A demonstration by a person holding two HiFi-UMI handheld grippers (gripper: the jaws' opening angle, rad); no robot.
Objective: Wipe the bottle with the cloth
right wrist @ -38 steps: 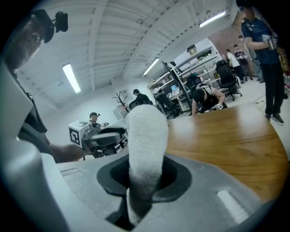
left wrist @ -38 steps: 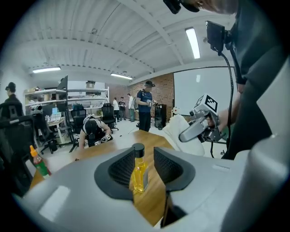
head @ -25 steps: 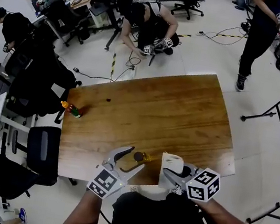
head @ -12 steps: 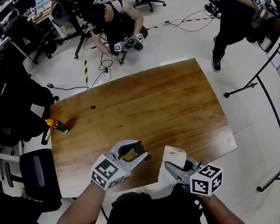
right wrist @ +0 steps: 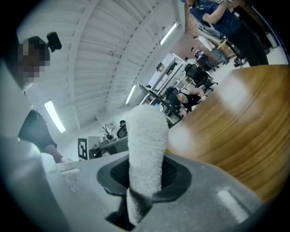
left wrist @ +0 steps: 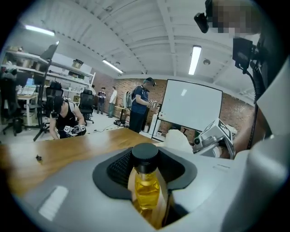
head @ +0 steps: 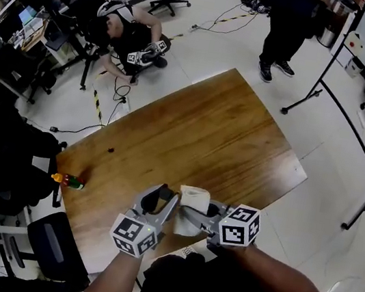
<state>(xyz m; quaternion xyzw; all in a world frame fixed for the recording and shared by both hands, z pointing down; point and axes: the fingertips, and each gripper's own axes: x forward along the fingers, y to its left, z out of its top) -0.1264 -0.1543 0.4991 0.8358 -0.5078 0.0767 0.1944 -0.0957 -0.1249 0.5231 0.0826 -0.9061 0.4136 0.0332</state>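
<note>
Now left gripper (head: 164,198) fingers have just clamped the bottle (left wrist: 146,183); right gripper (head: 187,219), pinching the cloth (head: 194,198), drew alongside.

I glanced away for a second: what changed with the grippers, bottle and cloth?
The left gripper has just been closing its jaws, which now grip the small black-capped bottle of yellow liquid. The right gripper carried the white towelling cloth leftward, up beside it. The cloth stays clamped.
</note>
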